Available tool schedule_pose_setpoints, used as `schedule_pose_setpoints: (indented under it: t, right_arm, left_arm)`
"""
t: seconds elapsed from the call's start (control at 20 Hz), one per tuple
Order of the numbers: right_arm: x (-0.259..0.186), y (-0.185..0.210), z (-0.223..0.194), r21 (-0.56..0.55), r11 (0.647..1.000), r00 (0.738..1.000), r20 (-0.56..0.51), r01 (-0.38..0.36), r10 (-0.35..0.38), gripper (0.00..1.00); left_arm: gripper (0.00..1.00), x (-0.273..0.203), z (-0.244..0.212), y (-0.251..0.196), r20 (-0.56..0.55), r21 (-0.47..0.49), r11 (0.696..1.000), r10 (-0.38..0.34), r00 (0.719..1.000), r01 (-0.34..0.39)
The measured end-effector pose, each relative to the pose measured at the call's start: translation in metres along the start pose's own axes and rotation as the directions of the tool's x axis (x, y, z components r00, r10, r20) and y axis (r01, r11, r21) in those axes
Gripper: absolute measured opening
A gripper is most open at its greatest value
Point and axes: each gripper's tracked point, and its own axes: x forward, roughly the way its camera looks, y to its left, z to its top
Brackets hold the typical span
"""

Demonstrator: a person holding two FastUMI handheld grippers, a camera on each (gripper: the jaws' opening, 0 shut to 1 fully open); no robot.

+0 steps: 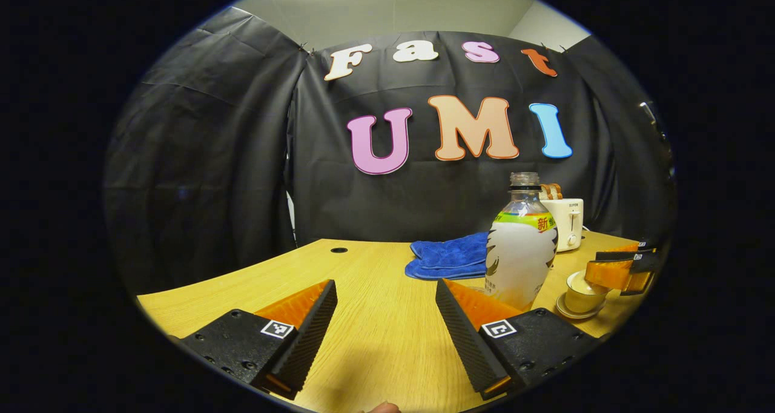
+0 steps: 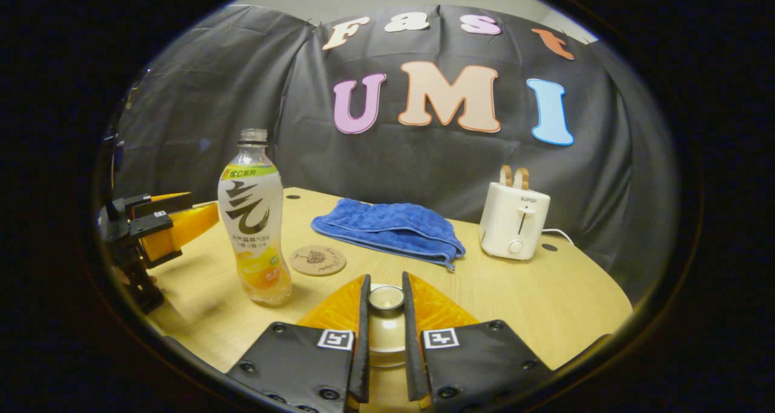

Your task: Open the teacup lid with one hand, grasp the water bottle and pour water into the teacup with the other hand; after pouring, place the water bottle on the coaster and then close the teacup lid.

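Right tool (image 2: pixel 385 316) clamping teacup lid (image 2: pixel 385 298) knob, cup sitting near desk (image 2: pixel 545 304) front | left tool (image 1: pixel 387 316) hanging apart, nearing water bottle (image 1: pixel 522 243) beside coaster (image 2: pixel 318 260) | risking lid slipping, or uncapped bottle tipping if nudged.

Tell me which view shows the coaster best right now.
The right gripper view: the coaster lies in plain sight on the table, between the water bottle and the blue towel. In the left gripper view the bottle apparently hides it.
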Motion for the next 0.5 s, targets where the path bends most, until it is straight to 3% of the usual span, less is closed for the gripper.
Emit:
schedule_pose_setpoints:
  t: [0.5]
  right_arm:
    - [0.0024, -0.0004, 0.0007, 0.028, 1.000, 1.000, -0.005, -0.012, 0.012, 0.28]
  left_arm:
    - [0.96, -0.0017, -0.0030, 0.0043, -0.015, 0.006, 1.000, 0.029, 0.999, -0.029]
